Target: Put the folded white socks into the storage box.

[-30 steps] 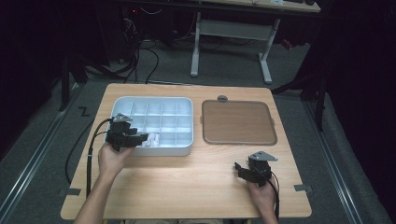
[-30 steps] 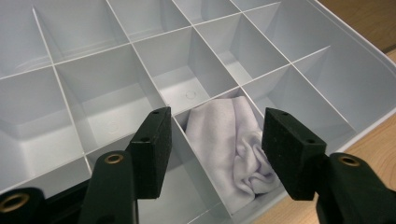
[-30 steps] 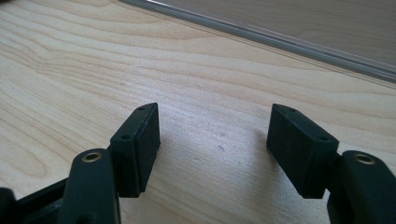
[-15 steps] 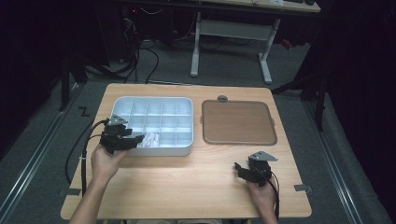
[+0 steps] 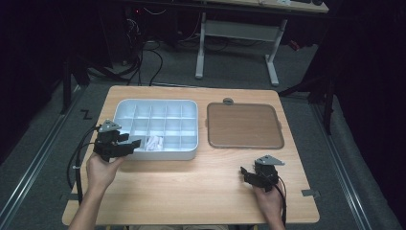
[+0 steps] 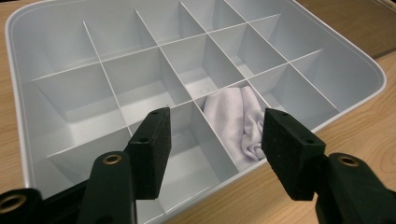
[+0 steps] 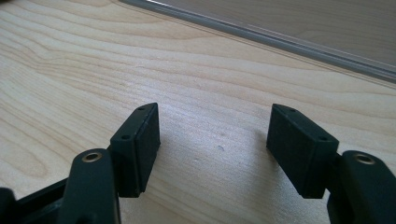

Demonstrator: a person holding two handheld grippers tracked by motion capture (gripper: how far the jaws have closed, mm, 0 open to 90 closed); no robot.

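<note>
One white cloth (image 6: 238, 122) is lying crumpled in a front-row compartment of the grey divided tray (image 5: 125, 106), low and right of centre in the left gripper view.

Both tools are standing open and empty: the left gripper (image 6: 215, 140) is hovering at the tray's near edge with its jaws well apart, and the right gripper (image 7: 217, 149) is resting over bare wood at the lower right of the high view. Judging by its folds, the cloth is handling as light, soft and limp; pinching a raised fold from above is looking safest, since the thin dividers are crowding it. A wooden table (image 5: 201, 191) is carrying the tray and a brown lid (image 5: 244, 125) beside it; the room behind is showing dark, with cables and a desk frame.
</note>
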